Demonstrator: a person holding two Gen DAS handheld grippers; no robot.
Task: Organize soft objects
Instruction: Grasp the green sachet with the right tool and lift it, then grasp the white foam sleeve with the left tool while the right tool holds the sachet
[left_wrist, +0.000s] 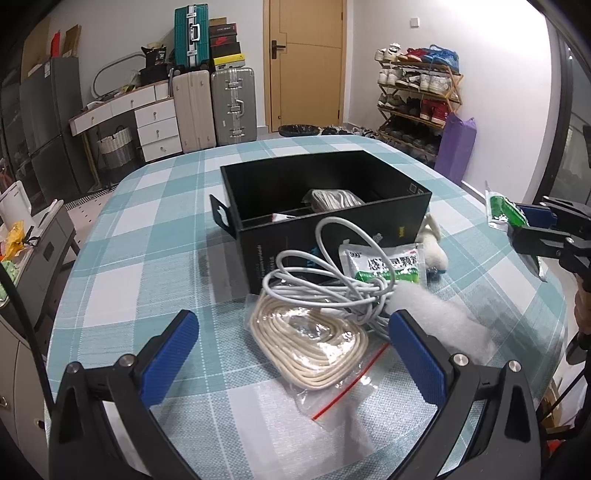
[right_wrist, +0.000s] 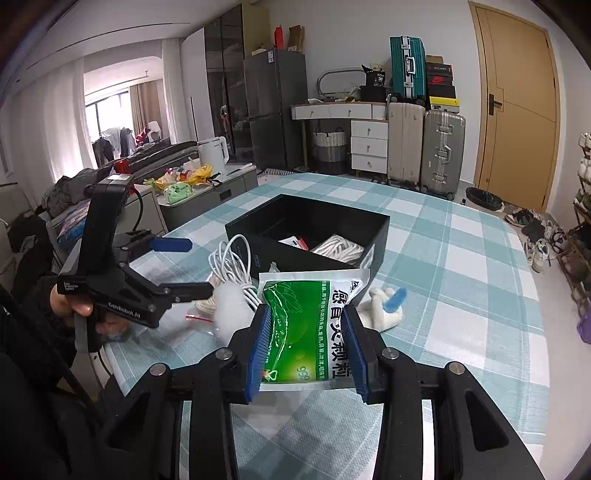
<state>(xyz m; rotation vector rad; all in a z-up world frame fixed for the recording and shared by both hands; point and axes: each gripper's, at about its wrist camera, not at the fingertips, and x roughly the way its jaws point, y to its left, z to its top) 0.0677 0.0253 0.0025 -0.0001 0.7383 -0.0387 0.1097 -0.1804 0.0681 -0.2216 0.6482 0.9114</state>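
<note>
The right gripper (right_wrist: 306, 345) clamps a green medicine sachet (right_wrist: 314, 325) between its fingers, lifted above the tabletop's (right_wrist: 461, 280) near edge, short of the black box (right_wrist: 310, 229). The left gripper (left_wrist: 291, 354) hangs open over bagged rope (left_wrist: 310, 343) and cable (left_wrist: 325, 284). The slick packet, pinched at one end, could slip out before reaching the box.

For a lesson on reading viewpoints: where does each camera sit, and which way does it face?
Left wrist: on the left claw, open, looking down across the checked table at the black box, towards a door.
Right wrist: on the right claw, shut on a green sachet, facing the box and suitcases; a hand holds the left claw.
Shared: box, white cable, each other's claw.
</note>
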